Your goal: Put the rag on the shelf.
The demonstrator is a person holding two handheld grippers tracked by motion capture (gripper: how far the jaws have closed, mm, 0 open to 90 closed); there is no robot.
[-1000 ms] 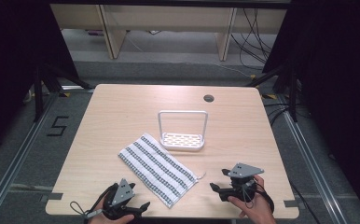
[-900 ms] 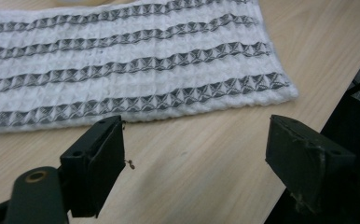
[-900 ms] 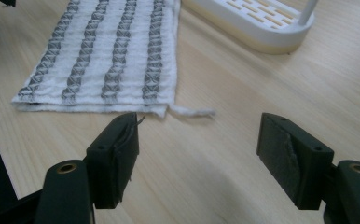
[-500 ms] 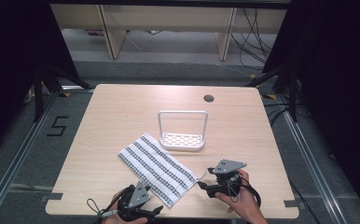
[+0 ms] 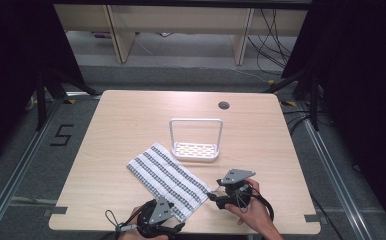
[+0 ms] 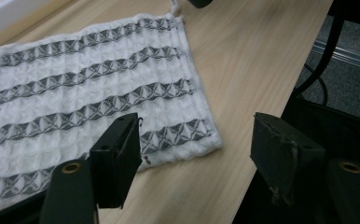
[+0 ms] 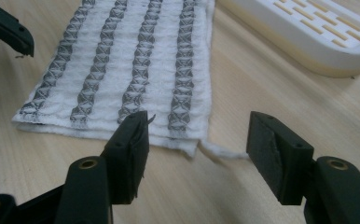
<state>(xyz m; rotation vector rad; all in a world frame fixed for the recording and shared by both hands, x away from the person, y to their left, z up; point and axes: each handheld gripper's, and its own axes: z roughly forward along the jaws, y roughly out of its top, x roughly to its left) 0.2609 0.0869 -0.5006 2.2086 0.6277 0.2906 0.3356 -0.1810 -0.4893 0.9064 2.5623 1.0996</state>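
A white towel with grey patterned stripes lies flat and slanted on the wooden table. My left gripper sits at the table's front edge. Its jaws straddle the towel's near corner and have just been closing, but the pads stand clear of the cloth. My right gripper points left at the towel's right corner. That corner and its loose thread lie between the jaws, which have also been closing without touching. Both grippers are open.
A white plastic rack with a slotted base and a tall handle stands just beyond the towel. A round cable hole is at the back right of the table. The table's front edge runs close beside the left gripper's jaws.
The left gripper has slid right along the front edge to the towel's near corner. The right gripper has moved left to the towel's right corner. Both pairs of jaws stand narrower.
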